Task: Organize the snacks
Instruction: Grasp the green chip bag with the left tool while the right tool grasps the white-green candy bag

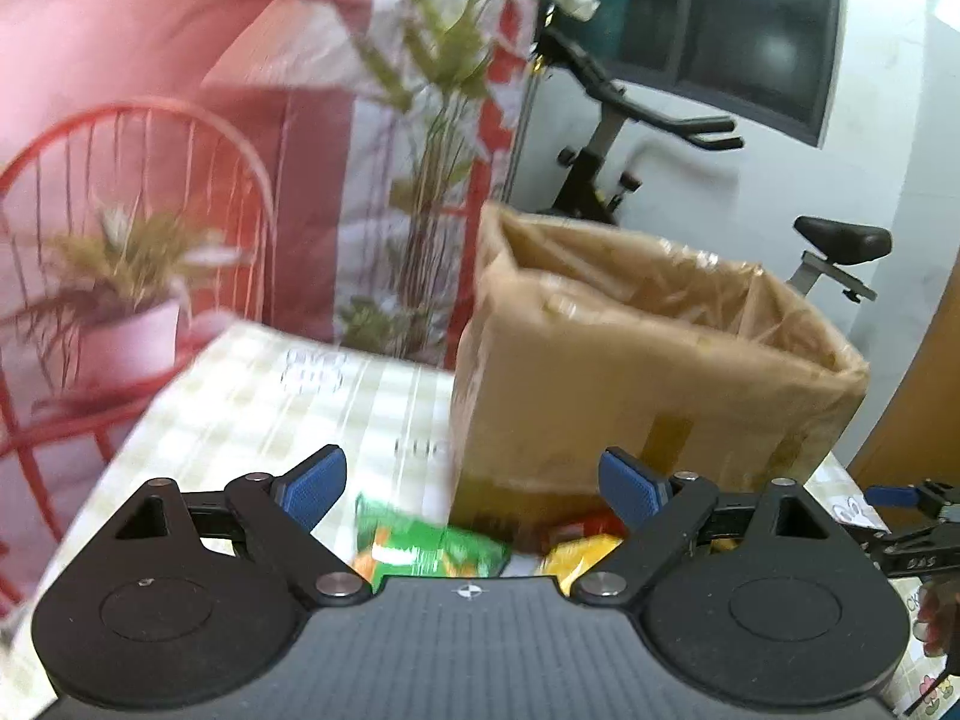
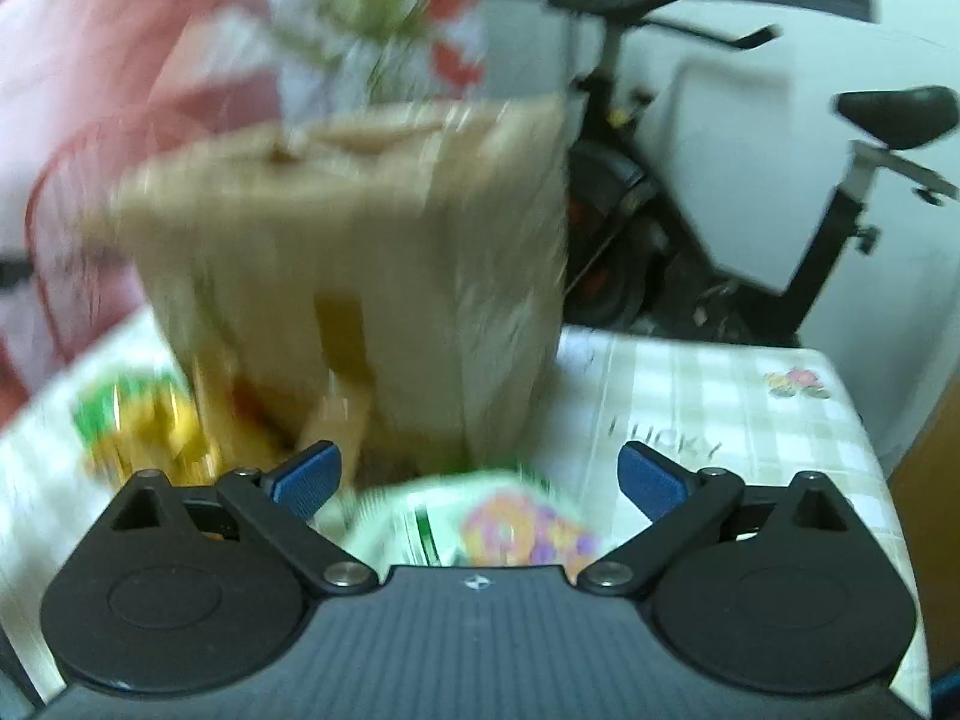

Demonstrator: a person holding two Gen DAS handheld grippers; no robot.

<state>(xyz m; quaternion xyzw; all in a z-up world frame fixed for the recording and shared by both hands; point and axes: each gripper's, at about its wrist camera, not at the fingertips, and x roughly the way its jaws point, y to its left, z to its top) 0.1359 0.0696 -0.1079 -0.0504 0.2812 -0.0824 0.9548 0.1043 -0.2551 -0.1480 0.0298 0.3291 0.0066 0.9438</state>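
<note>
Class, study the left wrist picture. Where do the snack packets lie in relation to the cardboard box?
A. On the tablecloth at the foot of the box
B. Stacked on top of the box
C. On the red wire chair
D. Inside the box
A: the green snack packet and the yellow snack packet lie on the checked tablecloth right at the base of the cardboard box, outside its walls.

Cardboard box [image 1: 648,372] ahead, open-topped
</note>
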